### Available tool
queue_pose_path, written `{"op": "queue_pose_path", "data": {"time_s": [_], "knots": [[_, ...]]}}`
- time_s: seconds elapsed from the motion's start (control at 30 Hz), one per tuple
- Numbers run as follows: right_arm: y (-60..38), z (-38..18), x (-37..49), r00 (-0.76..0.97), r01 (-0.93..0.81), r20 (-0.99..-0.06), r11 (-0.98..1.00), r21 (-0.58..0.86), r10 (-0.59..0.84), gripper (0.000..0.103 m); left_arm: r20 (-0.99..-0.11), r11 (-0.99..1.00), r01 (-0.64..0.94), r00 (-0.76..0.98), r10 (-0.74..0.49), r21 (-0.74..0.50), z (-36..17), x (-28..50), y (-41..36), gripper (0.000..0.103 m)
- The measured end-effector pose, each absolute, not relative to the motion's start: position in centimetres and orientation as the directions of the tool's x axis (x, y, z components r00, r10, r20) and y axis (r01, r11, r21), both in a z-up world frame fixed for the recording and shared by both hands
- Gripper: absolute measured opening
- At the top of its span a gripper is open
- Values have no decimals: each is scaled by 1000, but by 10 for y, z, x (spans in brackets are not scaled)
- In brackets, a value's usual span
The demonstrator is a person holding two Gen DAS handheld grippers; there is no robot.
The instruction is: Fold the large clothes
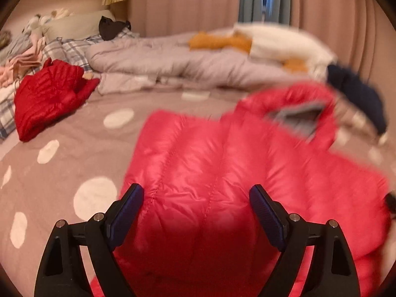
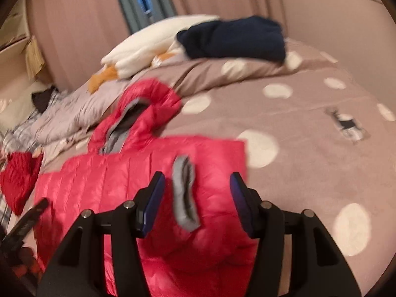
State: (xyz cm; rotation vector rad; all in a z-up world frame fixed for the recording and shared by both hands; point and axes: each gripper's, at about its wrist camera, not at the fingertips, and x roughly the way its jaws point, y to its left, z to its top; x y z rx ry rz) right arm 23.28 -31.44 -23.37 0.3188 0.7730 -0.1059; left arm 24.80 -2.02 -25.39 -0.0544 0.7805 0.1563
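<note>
A bright pink puffer jacket is laid out flat on a bed cover of brownish colour with white dots. Its hood, lined in grey, is turned toward the far side of the bed, and a grey-edged cuff is seen lying on top of the jacket body.

The left gripper is held above the lower part of the jacket with its fingers spread wide; nothing is gripped between them. The right gripper is held over the cuff with its fingers about half open, and the cuff lies between them without being pressed.

A second, darker red jacket is placed folded near the left edge of the bed. A dark blue garment and a white item are seen at the far end, beside a rumpled grey duvet.
</note>
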Motion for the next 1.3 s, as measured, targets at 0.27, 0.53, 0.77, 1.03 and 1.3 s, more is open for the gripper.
{"op": "queue_pose_path", "data": {"time_s": [0.27,0.53,0.77,1.03,1.3], "knots": [[-309,-273,243,716,216,-698,946,242,15,57,-718,988,-155,690,95,-19,-276,255,-14,92],[-300,-273,244,706,222,-708,960,172,-36,59,-718,987,-158,689,101,-13,-277,255,-17,92],[-299,-273,244,704,225,-709,961,157,-49,60,-717,987,-159,690,103,-11,-277,255,-18,93],[-297,-273,244,702,227,-710,963,147,-57,61,-716,987,-159,691,102,-13,-277,255,-17,93],[-297,-273,244,702,227,-710,963,146,-58,63,-716,987,-159,691,102,-12,-277,255,-17,93]]}}
